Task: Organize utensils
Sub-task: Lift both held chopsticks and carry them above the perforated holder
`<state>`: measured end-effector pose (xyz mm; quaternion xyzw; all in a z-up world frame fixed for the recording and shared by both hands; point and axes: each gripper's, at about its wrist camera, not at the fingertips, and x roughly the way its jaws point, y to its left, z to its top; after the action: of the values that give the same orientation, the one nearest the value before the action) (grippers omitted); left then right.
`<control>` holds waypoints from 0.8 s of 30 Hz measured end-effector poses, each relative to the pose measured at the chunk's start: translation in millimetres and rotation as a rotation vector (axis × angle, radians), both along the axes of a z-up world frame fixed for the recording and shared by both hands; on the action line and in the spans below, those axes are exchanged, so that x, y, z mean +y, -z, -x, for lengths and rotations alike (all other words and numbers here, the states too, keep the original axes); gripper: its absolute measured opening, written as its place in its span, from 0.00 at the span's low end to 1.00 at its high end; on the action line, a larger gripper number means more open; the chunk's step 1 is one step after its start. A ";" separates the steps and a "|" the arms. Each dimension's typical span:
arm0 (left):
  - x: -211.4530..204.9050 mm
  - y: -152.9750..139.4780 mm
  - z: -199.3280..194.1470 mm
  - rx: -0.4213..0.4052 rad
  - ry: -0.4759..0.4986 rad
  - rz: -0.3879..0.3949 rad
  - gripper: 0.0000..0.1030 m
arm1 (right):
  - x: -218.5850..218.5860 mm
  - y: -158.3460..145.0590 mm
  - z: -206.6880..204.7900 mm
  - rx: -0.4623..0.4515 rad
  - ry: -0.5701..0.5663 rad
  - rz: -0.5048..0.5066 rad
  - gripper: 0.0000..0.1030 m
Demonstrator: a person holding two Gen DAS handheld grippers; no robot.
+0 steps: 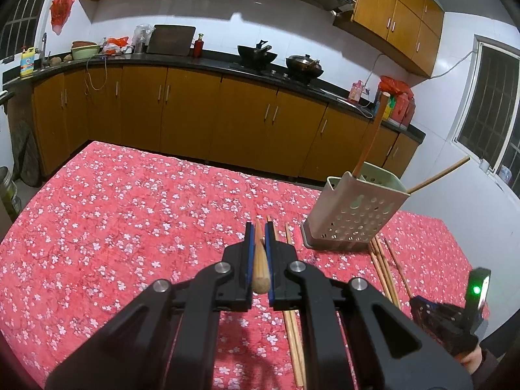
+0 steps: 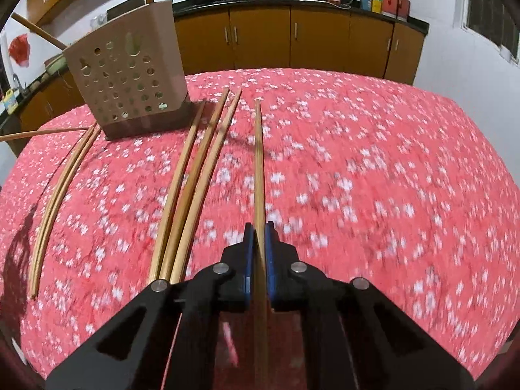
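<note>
We hold one chopstick in each gripper. The left gripper (image 1: 259, 232) has its blue-padded jaws closed on a round wooden chopstick (image 1: 260, 260), butt end toward the camera, lying along the fingers; we judge this keeps the tip leading for dropping into the utensil holder (image 1: 354, 214). The right gripper (image 2: 259, 234) is likewise clamped on a long thin chopstick (image 2: 258, 162), gripped part-way along, its tip reaching out over the tablecloth (image 2: 373, 178). The holder is a pale plastic box, perforated with round holes, standing on a dark base; it already carries a reddish-handled utensil (image 1: 370, 136) and another stick (image 1: 438, 175) leaning out at an angle. Loose chopsticks (image 2: 195, 188) lie in rough parallel groups just beside its base, smooth light bamboo or wood. The cloth is red, soft-looking, printed with small white blossoms. Several sticks are not yet stowed.
</note>
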<state>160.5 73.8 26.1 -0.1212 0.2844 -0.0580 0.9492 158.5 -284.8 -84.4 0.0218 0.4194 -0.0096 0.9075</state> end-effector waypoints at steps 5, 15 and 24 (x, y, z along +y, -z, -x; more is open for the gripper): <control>0.9 1.4 -0.1 0.005 -0.001 0.004 0.07 | -8.0 -0.2 -21.6 -0.022 0.010 -0.010 0.07; 2.9 3.4 1.0 0.007 0.000 0.009 0.07 | -11.0 0.1 4.3 -0.016 0.004 -0.010 0.16; 2.3 -1.9 4.9 -0.004 -0.007 0.013 0.07 | -13.6 -23.6 7.5 -0.078 0.006 -0.056 0.07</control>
<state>155.7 76.1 28.0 -0.1284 0.2815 -0.0568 0.9492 151.0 -298.4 -60.8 0.0487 0.3838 0.0000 0.9221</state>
